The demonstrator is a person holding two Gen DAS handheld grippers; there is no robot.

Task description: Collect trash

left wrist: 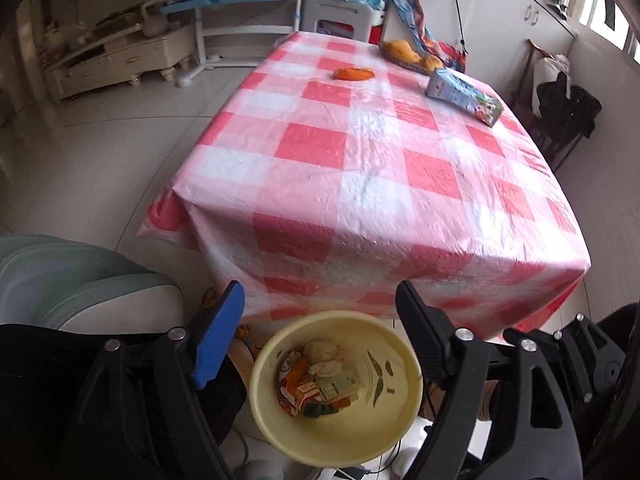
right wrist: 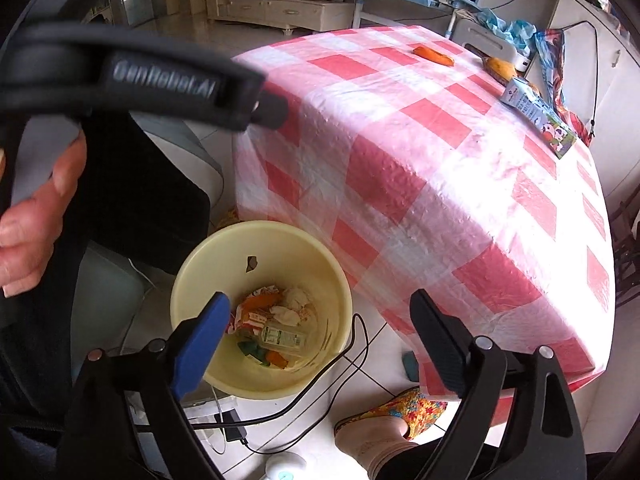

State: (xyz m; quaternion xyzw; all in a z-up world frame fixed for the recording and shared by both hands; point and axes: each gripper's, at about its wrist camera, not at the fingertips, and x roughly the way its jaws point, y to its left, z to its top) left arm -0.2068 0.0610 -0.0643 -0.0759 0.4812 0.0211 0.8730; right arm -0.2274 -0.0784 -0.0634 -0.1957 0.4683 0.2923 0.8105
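A pale yellow bin (left wrist: 400,364) (right wrist: 320,272) stands on the floor at the near end of the table, holding wrappers, crumpled tissue and a small carton (right wrist: 280,336). My left gripper (left wrist: 320,292) hangs open above the bin with nothing between its fingers. My right gripper (right wrist: 320,300) is also open and empty over the bin. On the red-and-white checked tablecloth (left wrist: 360,152) (right wrist: 400,168) lie an orange wrapper (left wrist: 354,73) (right wrist: 434,55) and a milk carton (left wrist: 464,94) (right wrist: 538,114) at the far end.
Yellow fruit (left wrist: 404,51) (right wrist: 500,67) sits by the carton. The other handheld device and a hand (right wrist: 36,208) fill the right wrist view's left side. A black cable (right wrist: 312,392), a charger and a slippered foot (right wrist: 396,412) are on the floor by the bin. A grey-green seat (left wrist: 72,276) is at left.
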